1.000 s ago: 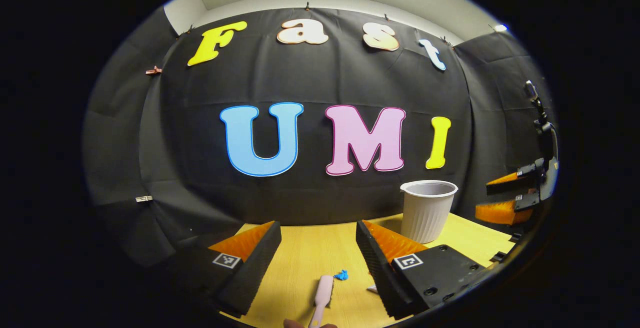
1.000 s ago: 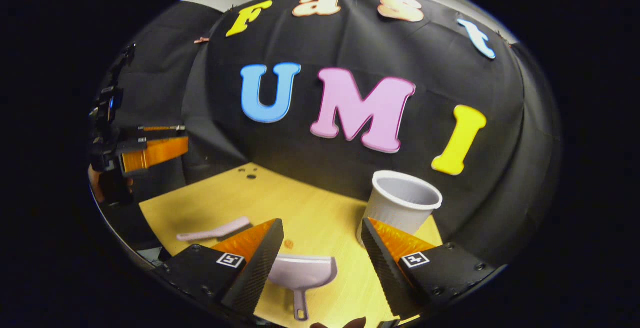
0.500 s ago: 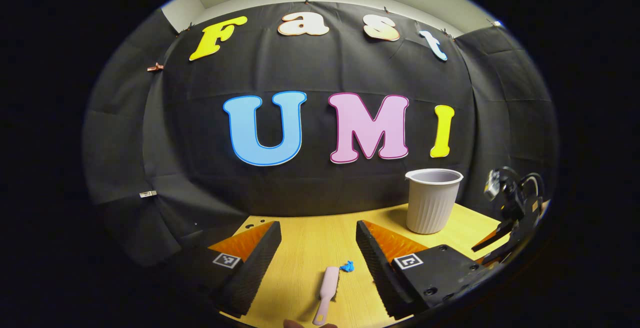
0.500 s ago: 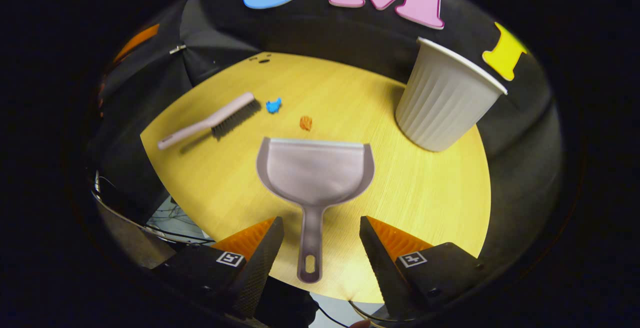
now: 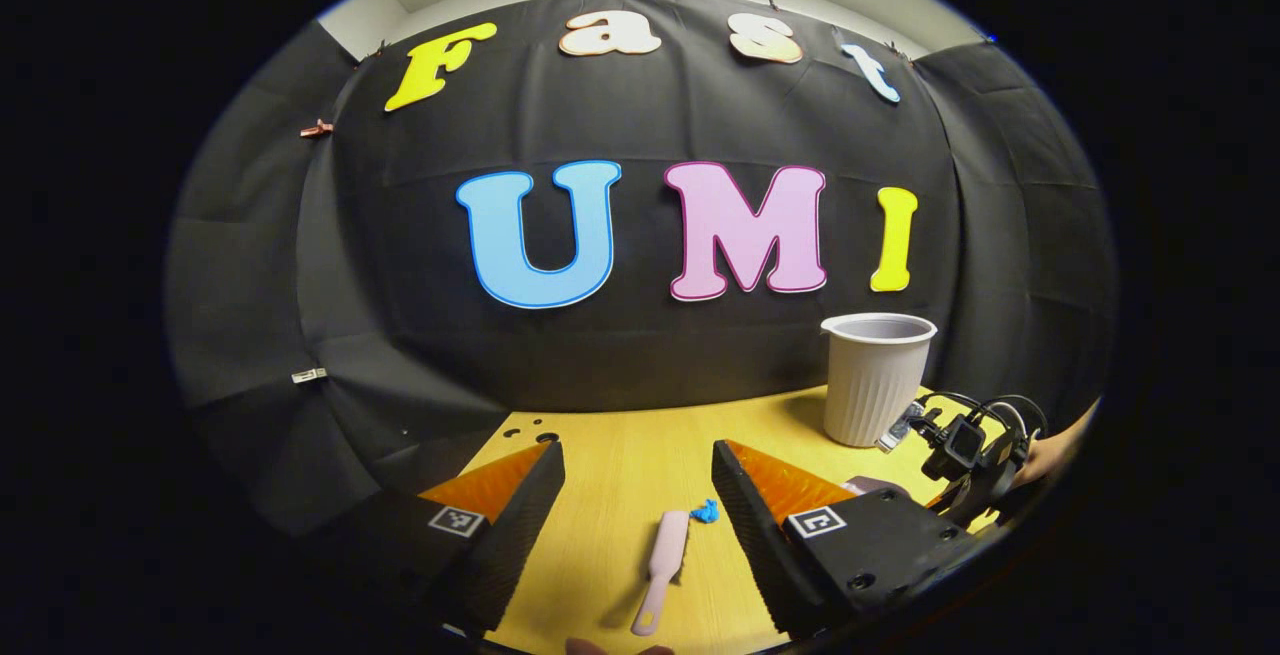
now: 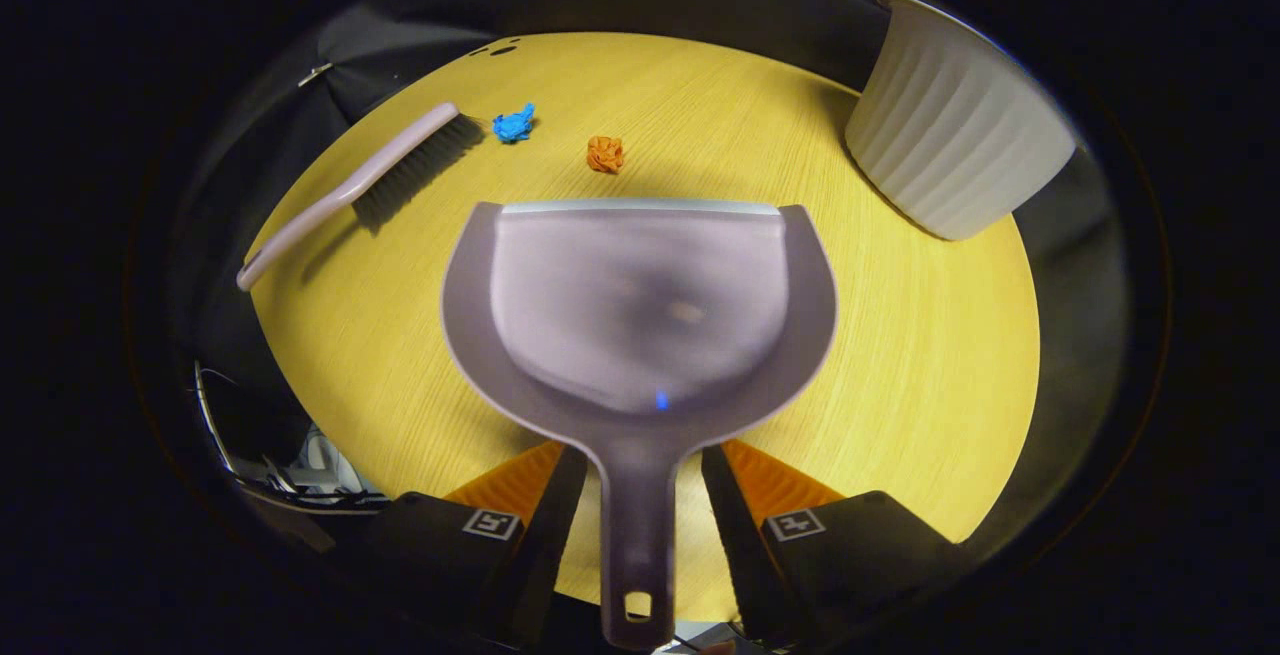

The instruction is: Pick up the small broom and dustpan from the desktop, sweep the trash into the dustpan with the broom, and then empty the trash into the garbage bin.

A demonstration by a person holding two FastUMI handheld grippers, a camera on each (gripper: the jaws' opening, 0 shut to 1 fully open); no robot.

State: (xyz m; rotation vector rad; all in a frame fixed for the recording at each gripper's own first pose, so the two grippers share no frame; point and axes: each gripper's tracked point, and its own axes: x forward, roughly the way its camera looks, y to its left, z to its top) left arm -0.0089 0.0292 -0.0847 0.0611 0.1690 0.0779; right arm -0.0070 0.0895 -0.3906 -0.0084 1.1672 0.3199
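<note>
A grey dustpan (image 6: 640,305) lies flat on the wooden desktop (image 6: 900,355), mouth facing away. My right gripper (image 6: 640,455) is low over it, open, with the dustpan's handle (image 6: 640,545) between the two fingers and a thin strip of table showing on each side. The pink small broom (image 6: 350,190) lies to the left, bristles toward a blue scrap (image 6: 514,122); an orange scrap (image 6: 604,153) rests just beyond the pan's lip. My left gripper (image 5: 638,460) hovers open above the broom (image 5: 662,560) and the blue scrap (image 5: 706,512). The right gripper (image 5: 965,455) appears at the far right.
The ribbed white garbage bin (image 6: 955,130) stands upright at the back right of the desk, also the bin (image 5: 877,380) near the cloth wall. A hand (image 5: 1050,450) holds the far gripper. Cables (image 6: 290,465) hang below the table's left front edge.
My right gripper dropped and pushed forward until its fingers straddle the dustpan handle. My left gripper drifted slightly, with the broom still below it.
</note>
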